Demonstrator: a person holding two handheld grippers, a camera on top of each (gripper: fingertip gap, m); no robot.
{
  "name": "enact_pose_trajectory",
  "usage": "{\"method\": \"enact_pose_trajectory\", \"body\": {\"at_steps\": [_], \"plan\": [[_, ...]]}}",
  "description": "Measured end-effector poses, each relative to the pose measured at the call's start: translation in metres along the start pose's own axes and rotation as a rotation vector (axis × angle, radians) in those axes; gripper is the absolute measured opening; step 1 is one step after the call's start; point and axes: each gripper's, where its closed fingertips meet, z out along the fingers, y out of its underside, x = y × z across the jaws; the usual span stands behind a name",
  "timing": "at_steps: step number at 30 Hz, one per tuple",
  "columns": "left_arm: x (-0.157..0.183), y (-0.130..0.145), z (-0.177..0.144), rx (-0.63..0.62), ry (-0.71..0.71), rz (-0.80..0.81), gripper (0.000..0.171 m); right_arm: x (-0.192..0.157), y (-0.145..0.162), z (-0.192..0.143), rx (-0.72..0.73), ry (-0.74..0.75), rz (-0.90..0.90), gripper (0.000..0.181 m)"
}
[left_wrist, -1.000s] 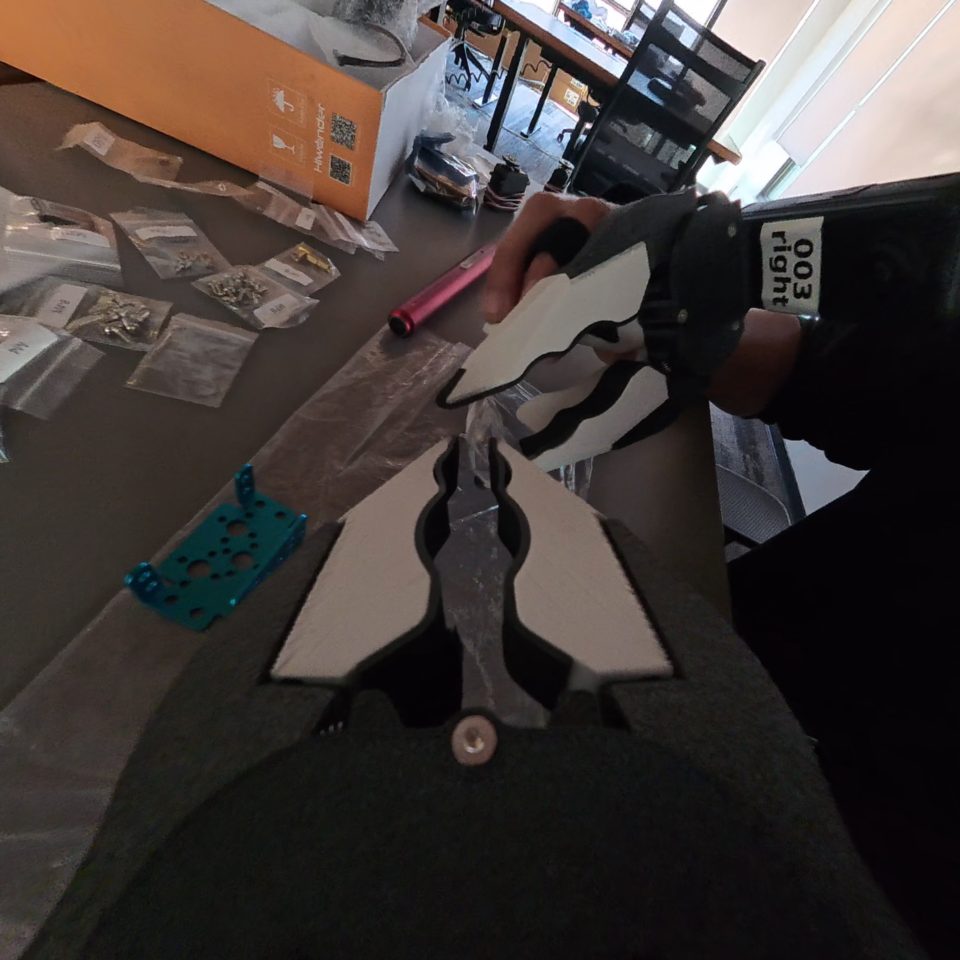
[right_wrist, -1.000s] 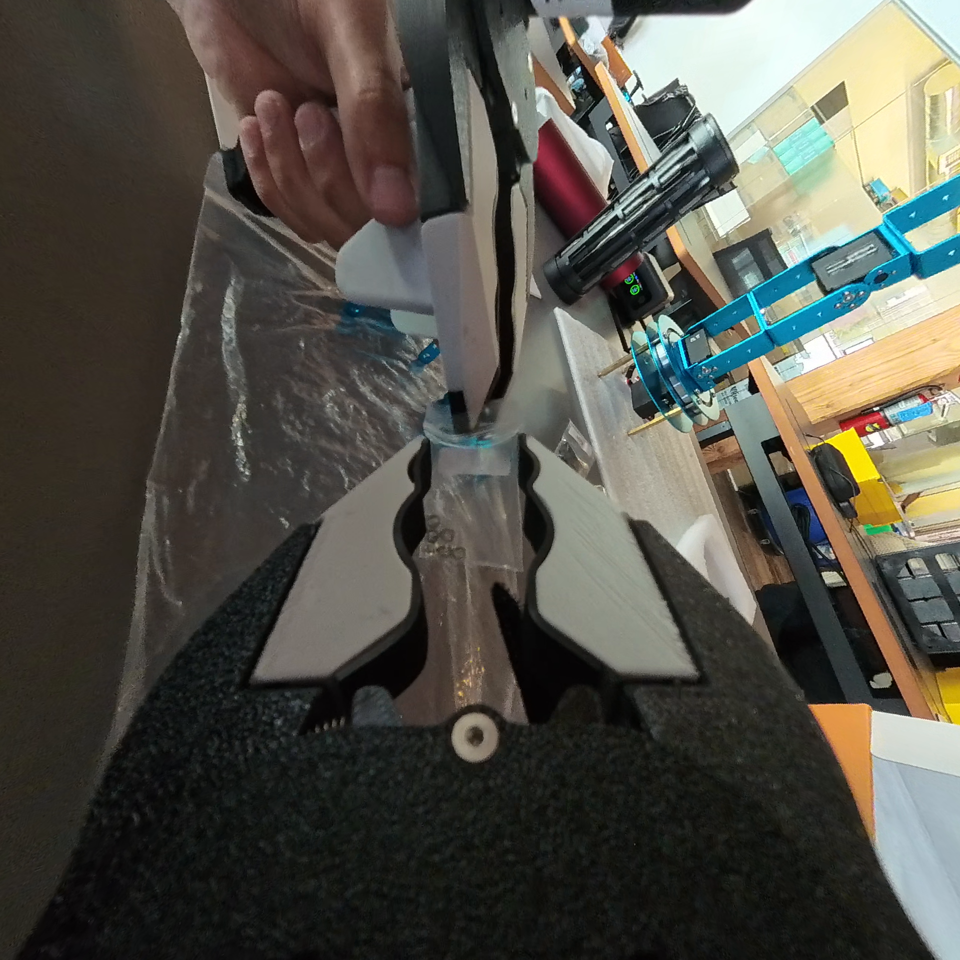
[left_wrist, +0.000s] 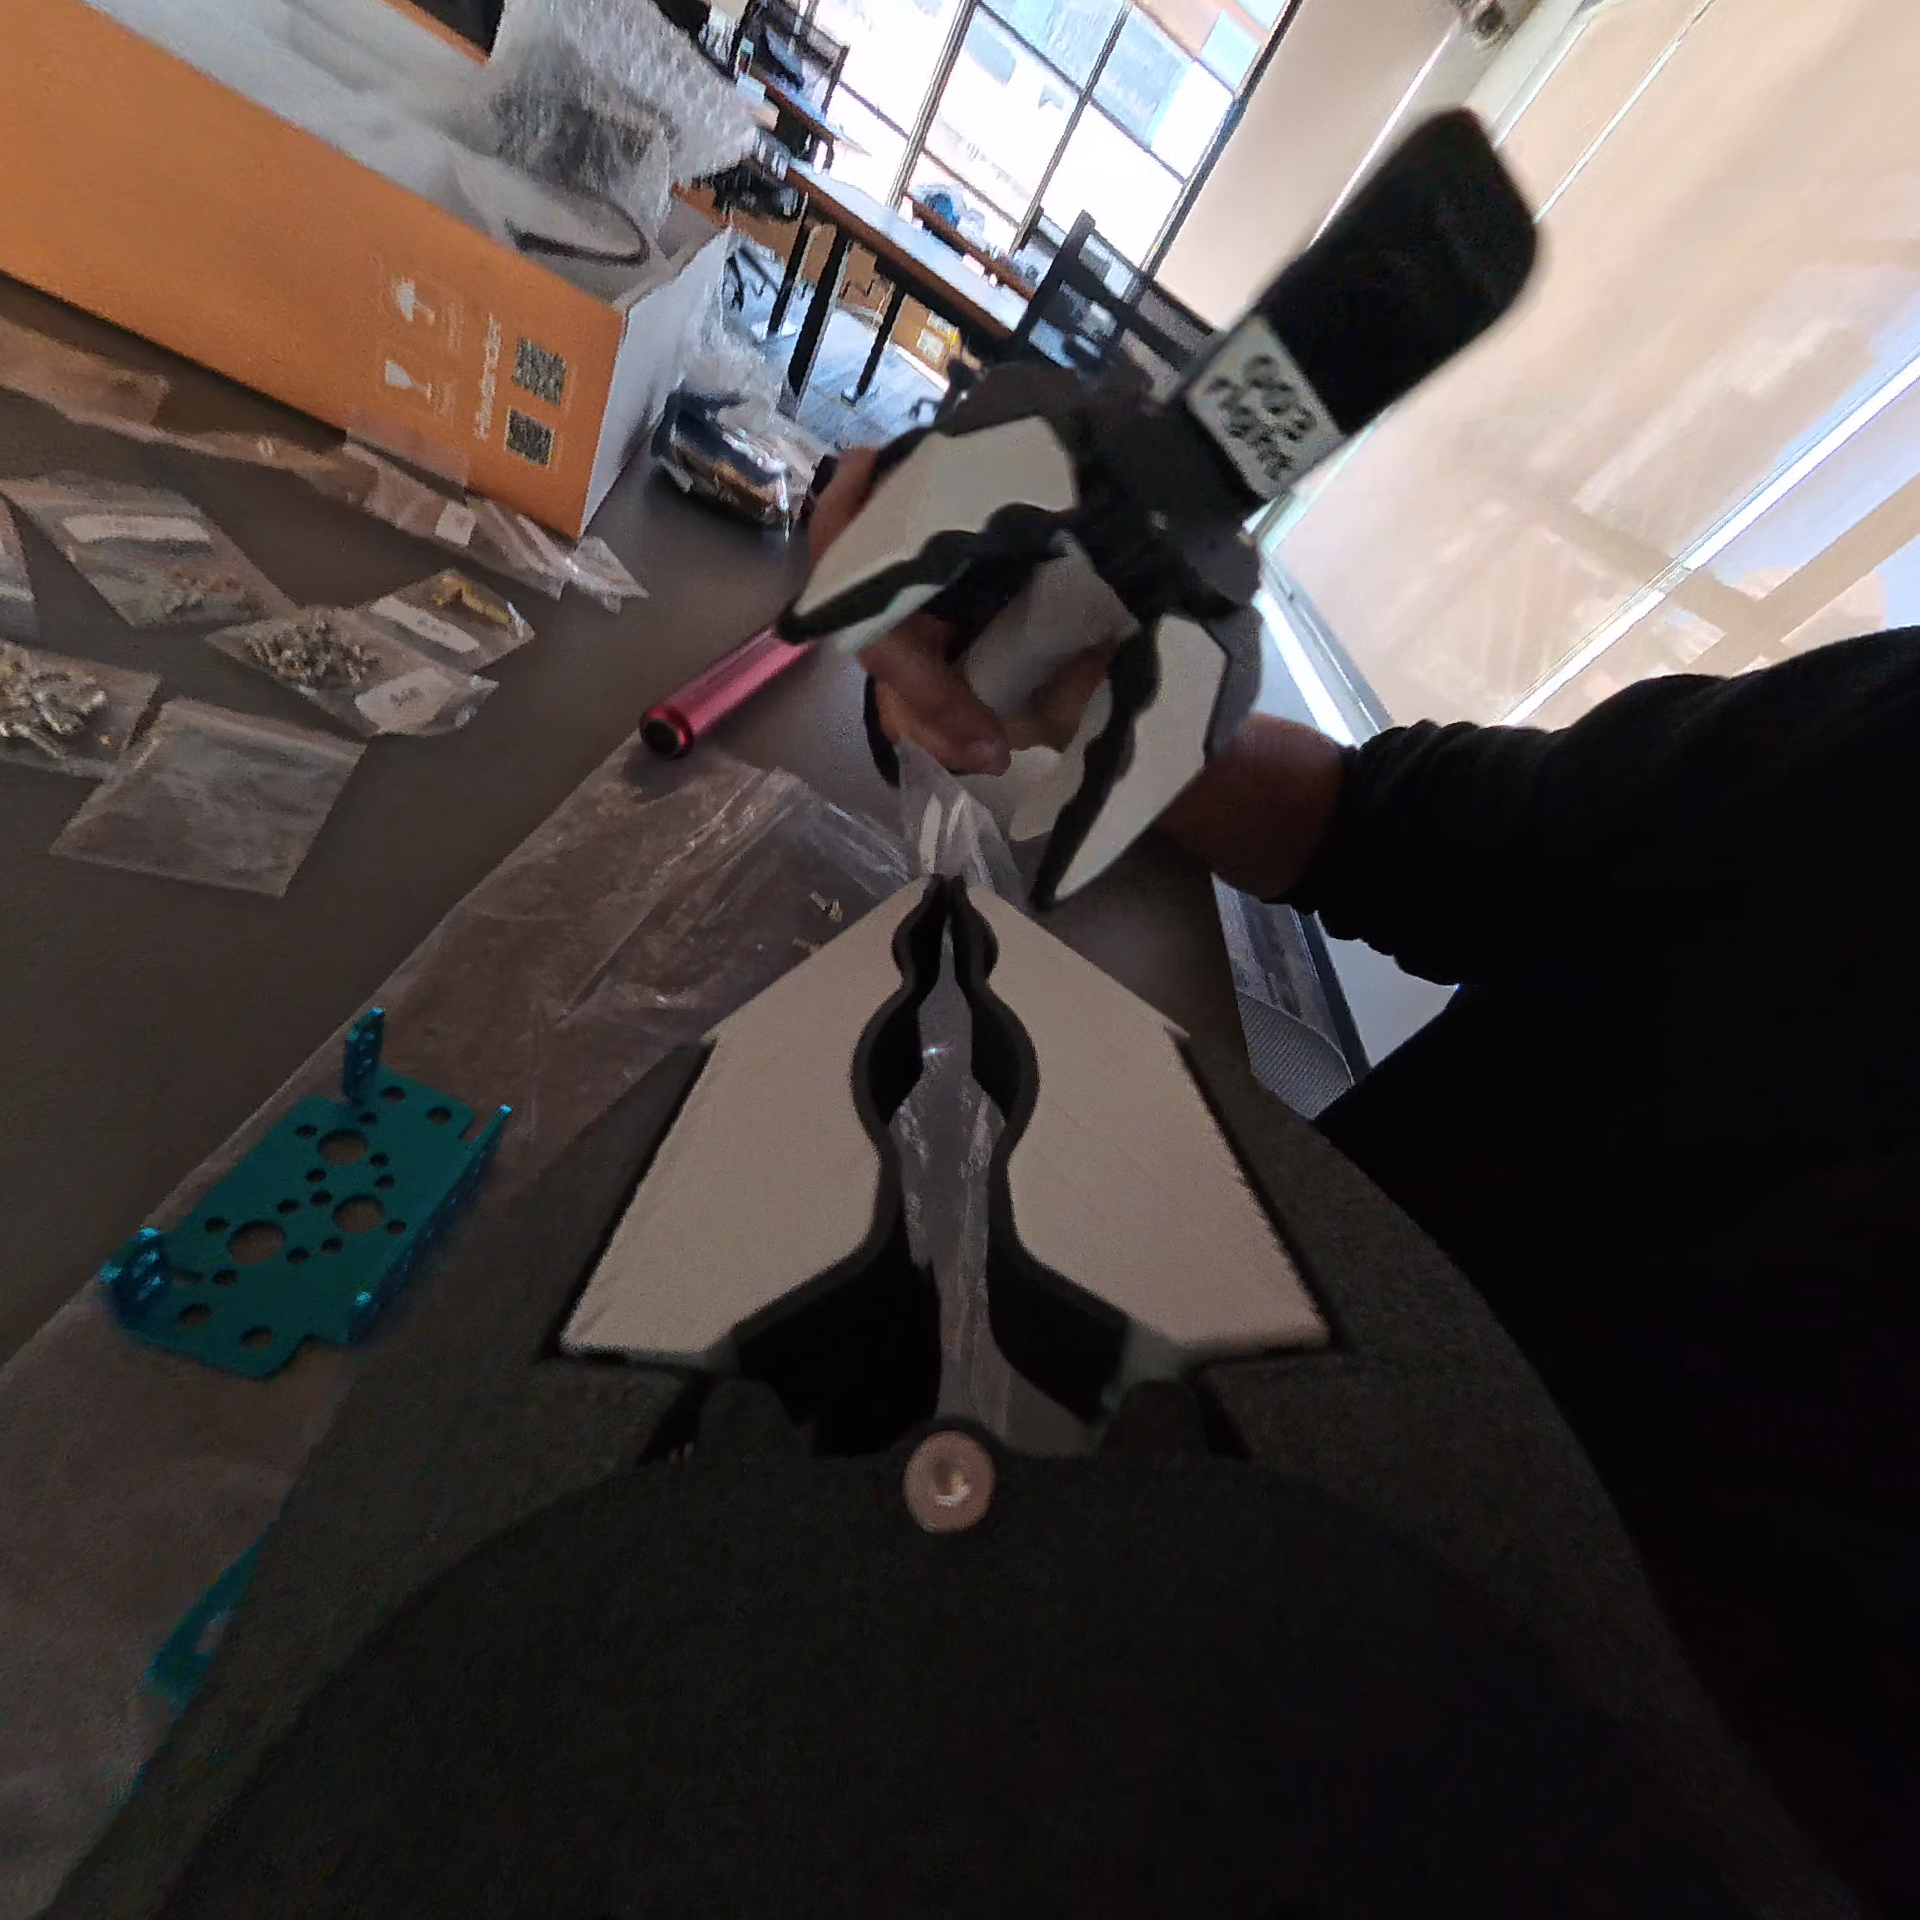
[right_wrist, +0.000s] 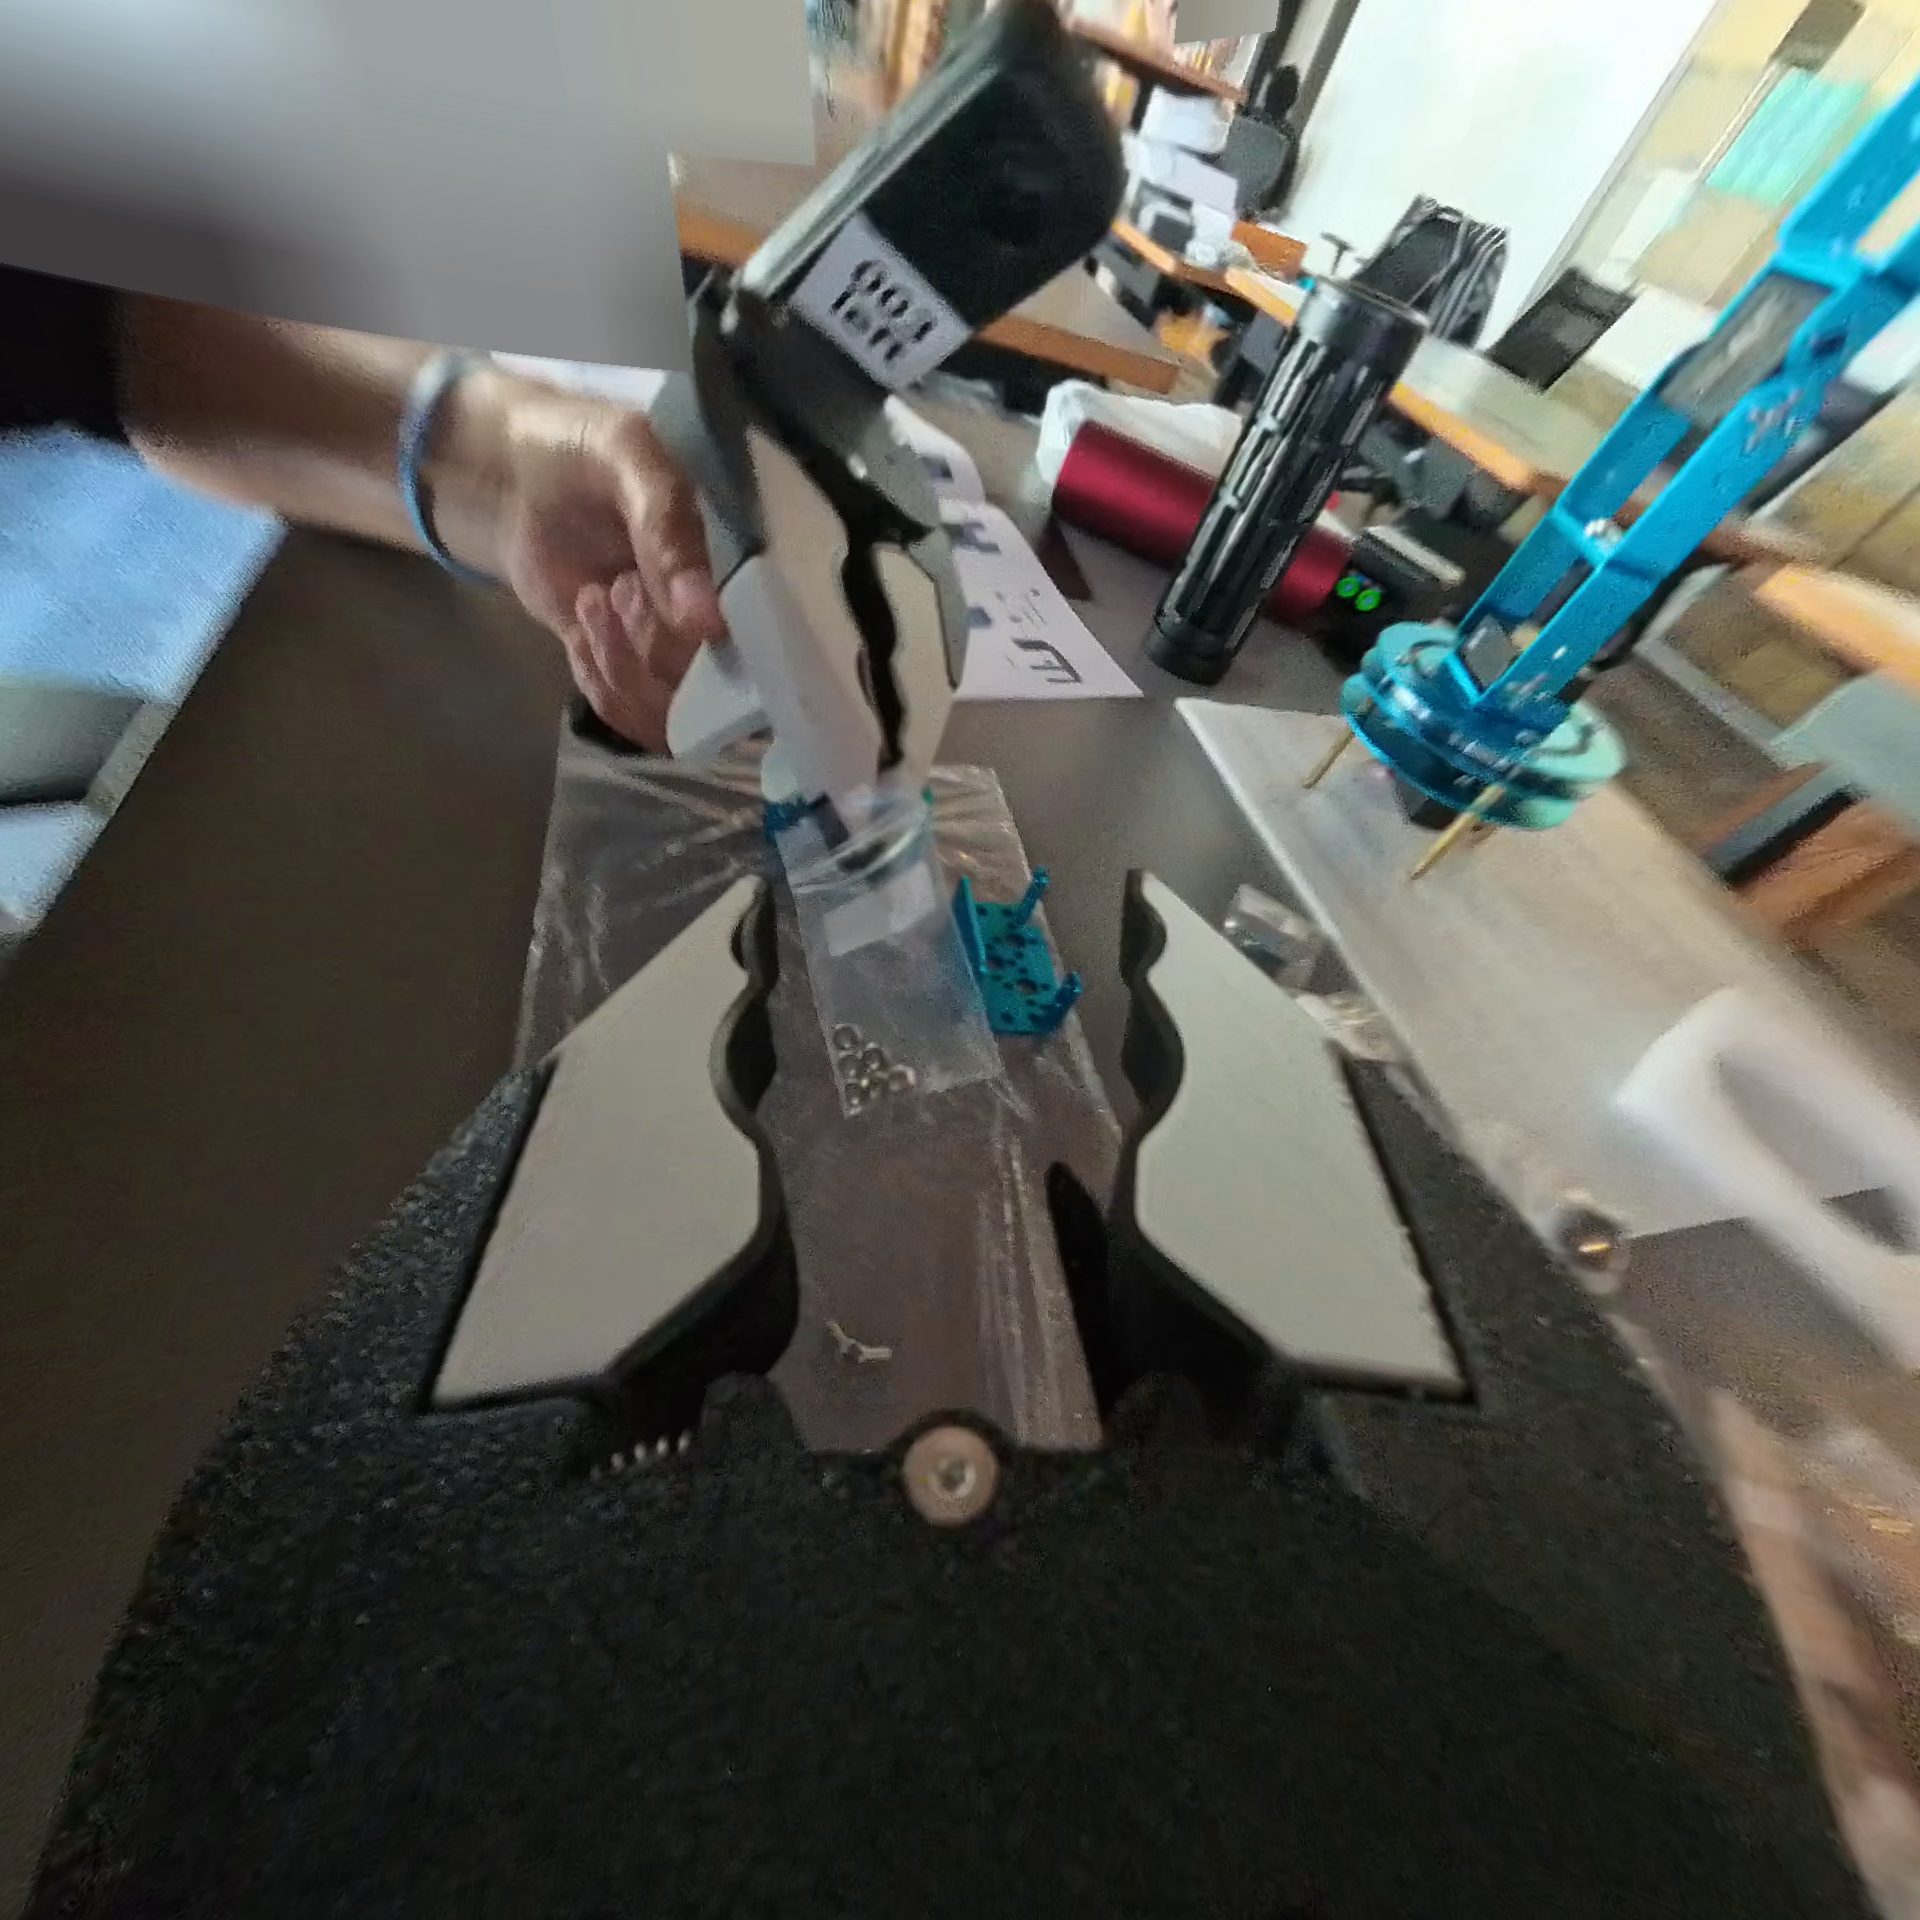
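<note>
The left tongs (left_wrist: 948, 891) are clenched on the top edge of a small clear plastic bag of little metal rings (right_wrist: 891, 971), which hangs over a large clear plastic sheet (right_wrist: 935, 1236) spread on the dark counter (left_wrist: 208, 977). The right tongs (right_wrist: 945, 894) stand released, fingers wide apart and empty, just short of the small bag. A perforated blue metal bracket (right_wrist: 1013, 961) lies on the sheet just beyond the bag, and a loose screw (right_wrist: 860, 1349) lies on the sheet nearer the right tongs.

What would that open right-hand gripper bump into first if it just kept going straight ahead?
Probably the small clear bag hanging from the left gripper, which lies between the right gripper's open fingers; depth is hard to judge.
</note>
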Motion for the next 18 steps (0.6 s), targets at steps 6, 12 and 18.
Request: {"method": "enact_pose_trajectory", "body": {"at_steps": [6, 12, 18], "plan": [[0.016, -0.032, -0.02, 0.158, 0.057, 0.075, 0.0, 0.007, -0.007, -0.008, 0.165, -0.325, 0.579, 0.066], [0.016, -0.037, -0.023, 0.197, 0.09, 0.041, 0.0, -0.011, -0.027, -0.013, 0.296, -0.566, 0.74, 0.03], [0.013, -0.038, -0.024, 0.206, 0.088, 0.04, 0.0, -0.009, -0.028, -0.015, 0.307, -0.534, 0.708, 0.011]]}}
